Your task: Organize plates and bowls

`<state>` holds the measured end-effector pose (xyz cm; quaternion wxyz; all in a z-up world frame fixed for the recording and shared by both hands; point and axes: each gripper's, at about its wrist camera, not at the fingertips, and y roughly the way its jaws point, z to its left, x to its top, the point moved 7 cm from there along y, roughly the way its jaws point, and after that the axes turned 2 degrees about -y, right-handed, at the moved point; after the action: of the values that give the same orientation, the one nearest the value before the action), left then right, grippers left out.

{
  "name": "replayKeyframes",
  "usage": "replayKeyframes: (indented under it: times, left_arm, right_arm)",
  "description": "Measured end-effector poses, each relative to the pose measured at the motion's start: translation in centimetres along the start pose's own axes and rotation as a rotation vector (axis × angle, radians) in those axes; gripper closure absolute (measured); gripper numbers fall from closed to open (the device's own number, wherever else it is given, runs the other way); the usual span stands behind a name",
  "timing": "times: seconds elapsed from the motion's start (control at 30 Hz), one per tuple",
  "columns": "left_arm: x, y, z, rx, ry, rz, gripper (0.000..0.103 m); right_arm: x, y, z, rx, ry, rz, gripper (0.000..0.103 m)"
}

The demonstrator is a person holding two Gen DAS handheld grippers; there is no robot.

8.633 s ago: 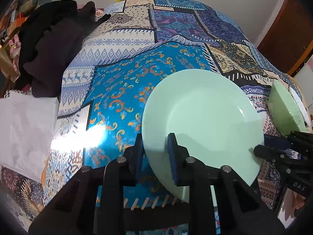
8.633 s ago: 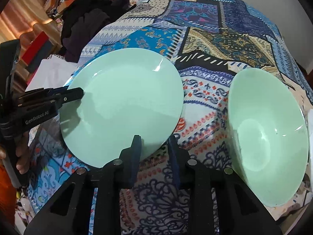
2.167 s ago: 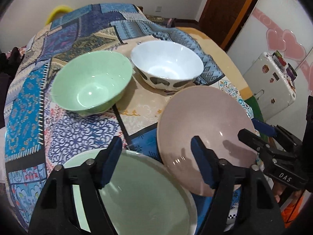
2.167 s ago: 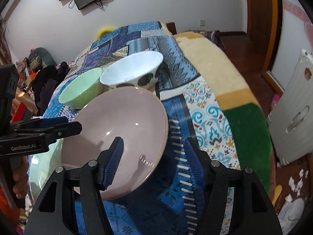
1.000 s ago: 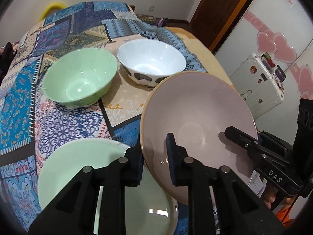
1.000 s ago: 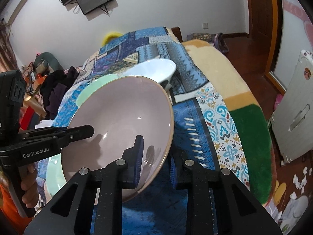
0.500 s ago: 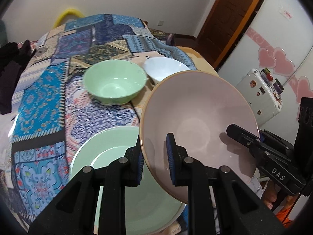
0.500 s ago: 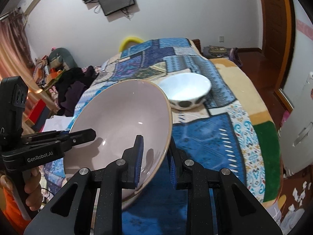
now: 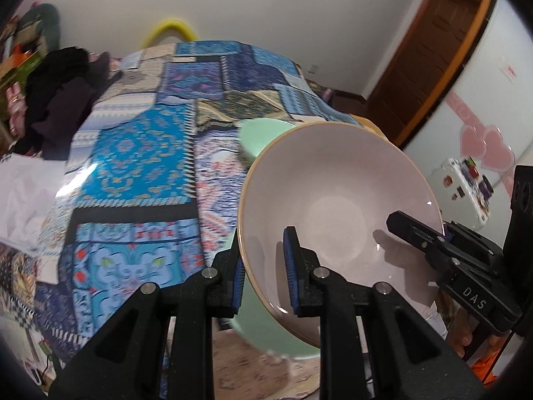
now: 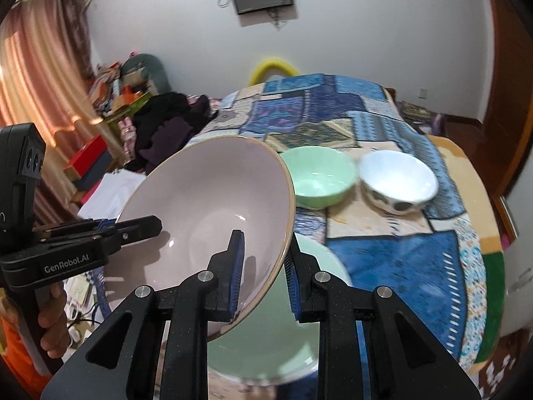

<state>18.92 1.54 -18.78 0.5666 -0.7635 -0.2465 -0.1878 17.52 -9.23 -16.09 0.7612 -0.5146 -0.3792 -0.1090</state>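
A pale pink bowl (image 9: 336, 213) hangs tilted in the air above a patchwork-covered bed (image 10: 393, 233), gripped at opposite sides of its rim by two handheld grippers; the left gripper (image 9: 263, 266) has its fingers drawn narrow, the blue pads (image 9: 289, 266) pinching the bowl's near rim, one pad inside the bowl and one outside; the right gripper (image 10: 263, 273) is likewise closed to a narrow gap on the rim at the bowl's other side, one finger (image 10: 237, 266) inside and one outside; in the right wrist view a hand (image 10: 53, 323) grasps the handle of the left gripper at the frame's lower left. Directly beneath the raised bowl lies a pale green plate (image 10: 266, 340); farther back on the bedspread a green bowl (image 10: 319, 176) and a white bowl (image 10: 398, 181) with dark spots sit upright, just beside each other; dark clothing (image 10: 166, 123) is heaped at the bed's far left edge.
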Motion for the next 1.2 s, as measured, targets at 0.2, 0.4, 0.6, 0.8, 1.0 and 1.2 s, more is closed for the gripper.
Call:
replayKeyframes:
  times: [0.2,0.4,0.6,0.8,1.0,1.2]
  left_arm:
    - [-0.5,-2.1,4.5,0.054,-0.049,-0.023,0.082]
    - [-1.8,-3.6,8.8,0.114,-0.096,-0.025,0.082]
    - [-3.0,-4.1,12.3,0.157,-0.147,-0.019,0.082]
    - [-4.5,-3.3,15.1,0.165,-0.202,0.019,0.082]
    - [-6.1,-2.3,16.8,0.174,-0.228,0.058,0.082]
    - [-7.2,-1.4,18.1,0.18,-0.253,0.085,0.082]
  right_arm:
    - [0.0,2.3,3.8,0.057,-0.052,0.037,0.082]
    - [-0.4,4.8,6.8,0.127,-0.075,0.097,0.082]
    - [-1.4,6.9,9.2,0.155,-0.118,0.148,0.082]
    - [-2.6,8.8,10.4,0.165,-0.142,0.205,0.082]
    - [-3.7,10.4,11.1,0.17,-0.158,0.26,0.082]
    - [-4.6,11.6,11.7,0.167,-0.182,0.296,0.082]
